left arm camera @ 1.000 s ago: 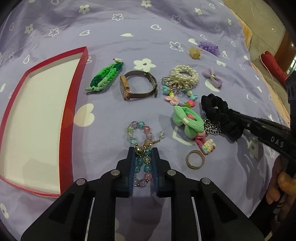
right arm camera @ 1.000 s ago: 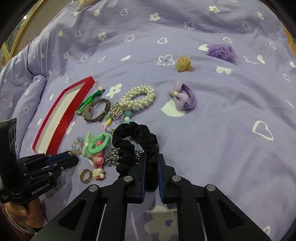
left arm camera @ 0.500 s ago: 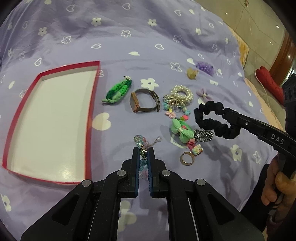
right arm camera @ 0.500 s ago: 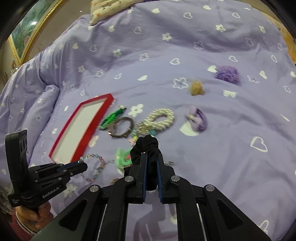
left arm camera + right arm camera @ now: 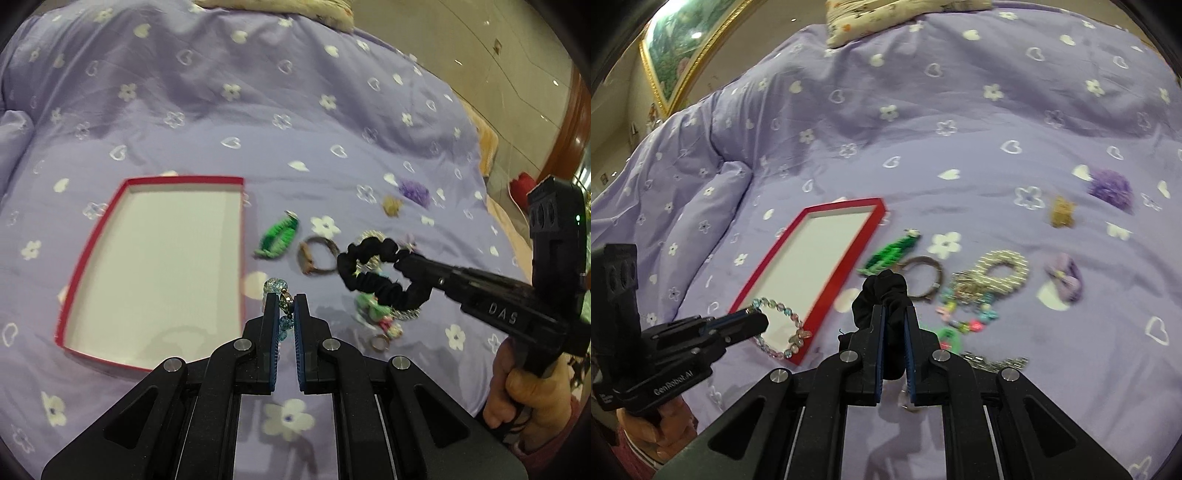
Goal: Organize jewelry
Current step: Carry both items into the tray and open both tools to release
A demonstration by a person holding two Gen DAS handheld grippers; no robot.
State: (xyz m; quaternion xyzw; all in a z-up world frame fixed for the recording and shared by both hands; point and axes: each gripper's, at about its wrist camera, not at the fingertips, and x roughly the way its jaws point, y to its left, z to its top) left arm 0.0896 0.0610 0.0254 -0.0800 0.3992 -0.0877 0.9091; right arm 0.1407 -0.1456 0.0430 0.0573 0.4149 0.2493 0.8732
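Carrying both loads clamped — left gripper [image 5: 286, 308] pinching bracelet [image 5: 783, 328] nearer box [image 5: 162, 266], right gripper [image 5: 894, 319] pinching scrunchie [image 5: 380, 273] — box lying leftward.

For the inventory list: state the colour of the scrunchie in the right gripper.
Black. The scrunchie shows best in the left wrist view.

A lilac bedspread [image 5: 960, 92] printed with white flowers and hearts fills both views. Left of centre lies a shallow cardboard tray [image 5: 242, 236], red-rimmed and white inside. Right of it: a bright green braided band [image 5: 277, 238], a black fabric scrunchie [image 5: 376, 273], and a pastel blue-and-pink glass-bead bracelet [image 5: 783, 332] at lower left.
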